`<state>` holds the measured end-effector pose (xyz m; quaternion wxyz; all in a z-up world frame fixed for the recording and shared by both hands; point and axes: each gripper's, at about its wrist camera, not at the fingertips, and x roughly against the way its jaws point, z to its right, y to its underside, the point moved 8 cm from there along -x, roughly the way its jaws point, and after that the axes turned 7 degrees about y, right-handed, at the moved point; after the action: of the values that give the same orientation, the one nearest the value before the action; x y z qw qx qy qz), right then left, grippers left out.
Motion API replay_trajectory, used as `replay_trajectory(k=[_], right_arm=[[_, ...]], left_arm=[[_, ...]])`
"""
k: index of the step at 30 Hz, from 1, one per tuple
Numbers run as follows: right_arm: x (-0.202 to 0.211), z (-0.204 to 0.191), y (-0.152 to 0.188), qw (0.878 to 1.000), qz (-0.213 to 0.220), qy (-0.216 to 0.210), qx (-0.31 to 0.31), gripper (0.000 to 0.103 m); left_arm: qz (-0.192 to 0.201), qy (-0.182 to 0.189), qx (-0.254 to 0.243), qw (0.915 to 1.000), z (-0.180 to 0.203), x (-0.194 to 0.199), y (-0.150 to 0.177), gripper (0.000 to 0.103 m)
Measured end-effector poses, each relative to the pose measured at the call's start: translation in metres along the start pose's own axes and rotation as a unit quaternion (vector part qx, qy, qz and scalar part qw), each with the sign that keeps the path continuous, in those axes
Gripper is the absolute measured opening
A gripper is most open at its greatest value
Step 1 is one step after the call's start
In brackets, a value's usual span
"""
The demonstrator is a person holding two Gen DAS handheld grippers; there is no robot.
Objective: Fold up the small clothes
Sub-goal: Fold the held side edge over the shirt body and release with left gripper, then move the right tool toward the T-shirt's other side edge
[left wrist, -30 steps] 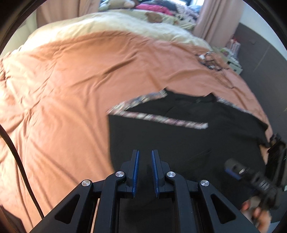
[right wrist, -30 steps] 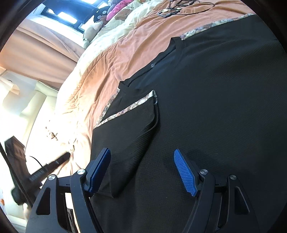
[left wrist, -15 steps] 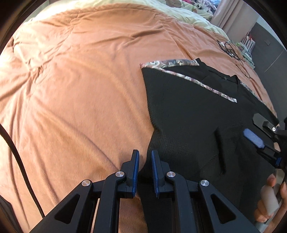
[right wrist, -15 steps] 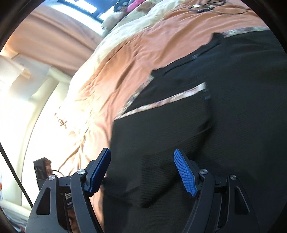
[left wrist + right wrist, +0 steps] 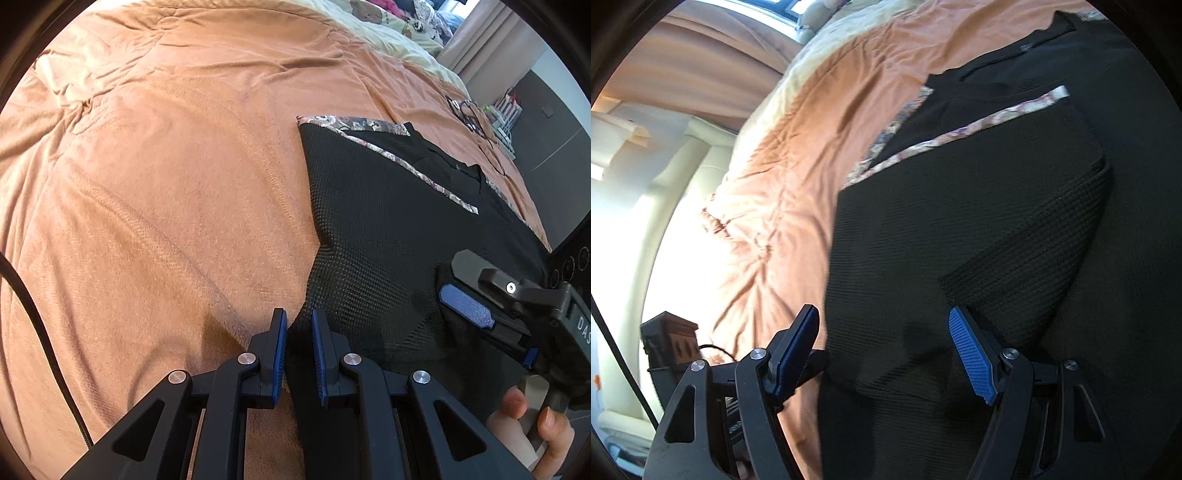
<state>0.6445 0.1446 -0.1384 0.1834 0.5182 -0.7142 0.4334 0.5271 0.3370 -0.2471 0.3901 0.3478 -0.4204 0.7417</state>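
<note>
A black waffle-knit shirt (image 5: 373,229) with paisley sleeve trim (image 5: 354,123) lies on the orange bedspread (image 5: 166,177). Its left side is folded over the body; the fold shows as a wide flap (image 5: 1015,206) in the right wrist view. My left gripper (image 5: 298,328) is shut on the shirt's near left edge, with black cloth pinched between the blue pads. My right gripper (image 5: 886,350) stands open low over the flap's lower part, nothing pressed between its fingers. In the left wrist view the right gripper (image 5: 461,284) comes in from the right, held by a hand (image 5: 532,424).
Glasses and thin cables (image 5: 469,114) lie on the bedspread beyond the shirt. Pillows and soft toys (image 5: 391,14) are at the bed's head, a curtain and dark wall at right. A black cable (image 5: 37,314) hangs at left. A small wooden piece (image 5: 668,339) stands beside the bed.
My left gripper sank from over the shirt to its left edge and now has cloth between its pads. My right gripper swept sideways over the shirt; the folded flap looks wider.
</note>
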Motion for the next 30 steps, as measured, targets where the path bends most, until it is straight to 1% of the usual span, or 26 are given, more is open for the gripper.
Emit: replay_trajectory(k=[2,3,6,12,13,14,15,17,20,21,26,30], right_arm=[[0.004,0.000,0.002,0.999,0.009,0.031,0.003,0.072],[0.008,0.003,0.003,0.998,0.015,0.056,0.003,0.072],[0.018,0.016,0.004,0.995,0.023,0.093,-0.003,0.072],[0.036,0.034,0.005,0.986,0.030,0.166,0.014,0.072],[0.038,0.037,0.006,0.985,0.032,0.170,0.014,0.072],[0.039,0.039,0.005,0.985,0.031,0.168,0.011,0.071],[0.040,0.041,0.005,0.986,0.029,0.163,0.008,0.066],[0.045,0.047,0.005,0.986,0.029,0.166,0.007,0.059],[0.058,0.059,0.010,0.980,0.035,0.196,0.017,0.059],[0.062,0.061,0.012,0.980,0.035,0.197,0.019,0.059],[0.086,0.068,0.018,0.985,0.044,0.170,0.003,0.059],[0.119,0.070,0.022,0.989,0.059,0.134,0.004,0.061]], left_arm=[[0.002,-0.001,0.003,1.0000,-0.001,0.000,0.001,0.015],[0.003,-0.001,0.003,1.0000,-0.002,0.000,0.001,0.015],[0.006,-0.008,0.003,0.9999,-0.003,-0.001,0.001,0.015],[0.012,-0.015,0.016,0.9997,-0.003,-0.001,0.001,0.015],[0.013,-0.016,0.016,0.9997,-0.003,-0.001,0.002,0.015],[0.013,-0.018,0.016,0.9996,-0.003,0.000,0.002,0.015],[0.013,-0.020,0.017,0.9996,-0.003,0.000,0.002,0.015],[0.013,-0.024,0.017,0.9995,-0.003,0.001,0.002,0.015],[0.014,-0.034,0.014,0.9992,-0.003,0.002,0.003,0.015],[0.014,-0.036,0.013,0.9992,-0.003,0.002,0.003,0.015],[0.017,-0.047,0.025,0.9985,-0.001,0.011,0.007,0.015],[0.019,-0.046,0.023,0.9985,0.012,0.026,0.015,0.015]])
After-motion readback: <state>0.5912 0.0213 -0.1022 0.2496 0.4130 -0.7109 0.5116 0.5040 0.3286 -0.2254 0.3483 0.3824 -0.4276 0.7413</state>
